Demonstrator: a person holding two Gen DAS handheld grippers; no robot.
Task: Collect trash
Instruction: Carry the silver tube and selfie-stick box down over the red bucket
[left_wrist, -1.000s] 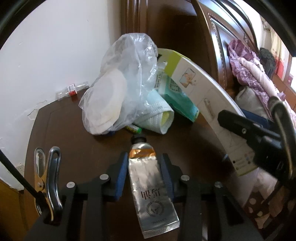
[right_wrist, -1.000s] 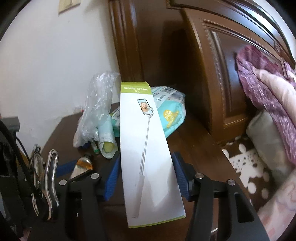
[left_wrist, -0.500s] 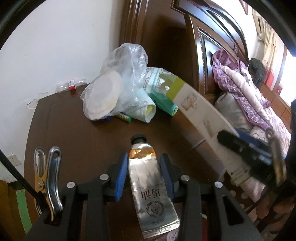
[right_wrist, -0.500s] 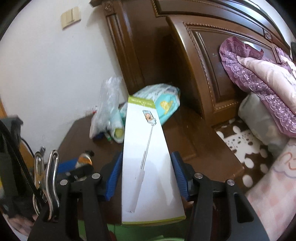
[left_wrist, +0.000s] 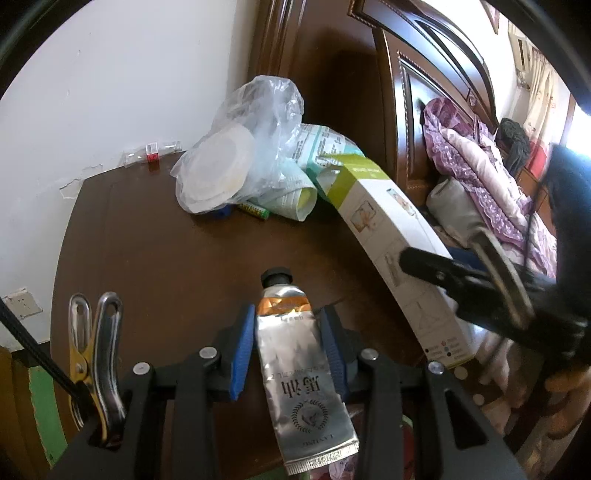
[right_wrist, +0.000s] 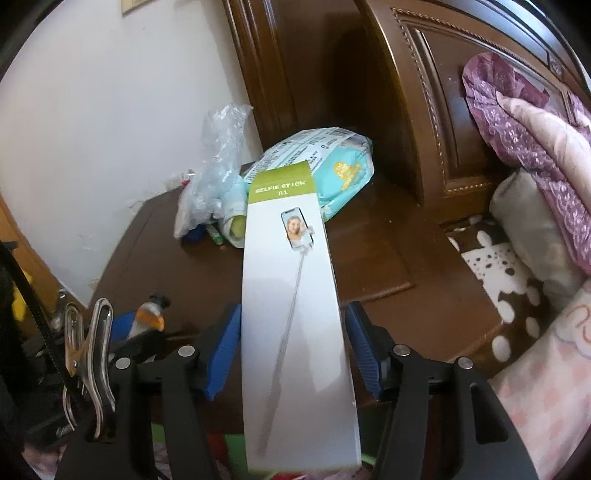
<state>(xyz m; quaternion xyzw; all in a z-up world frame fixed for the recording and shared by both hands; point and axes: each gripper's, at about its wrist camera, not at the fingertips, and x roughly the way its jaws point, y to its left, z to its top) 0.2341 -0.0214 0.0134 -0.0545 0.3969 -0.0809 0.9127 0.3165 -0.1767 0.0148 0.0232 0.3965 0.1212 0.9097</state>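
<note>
My left gripper (left_wrist: 286, 332) is shut on a silver cream tube (left_wrist: 295, 354) with a black cap, held above the front of the brown nightstand (left_wrist: 155, 258). My right gripper (right_wrist: 293, 339) is shut on a long white selfie-stick box (right_wrist: 295, 314) with a green end; the box also shows in the left wrist view (left_wrist: 388, 236). The tube also shows at the lower left of the right wrist view (right_wrist: 149, 317). A clear plastic bag (left_wrist: 240, 147) with white lids, a rolled paper cup (left_wrist: 295, 192) and a teal wipes pack (right_wrist: 325, 166) lie at the back of the nightstand.
A dark wooden headboard (right_wrist: 424, 92) rises behind the nightstand. A bed with purple bedding (right_wrist: 535, 122) and a grey pillow (right_wrist: 532, 229) lies to the right. A white wall (left_wrist: 92, 92) is on the left. A small clear vial (left_wrist: 151, 157) lies by the wall.
Both grippers have pulled back from the pile with their loads. The nightstand's items look smaller and farther away, and the front edge of the nightstand has come into view.
</note>
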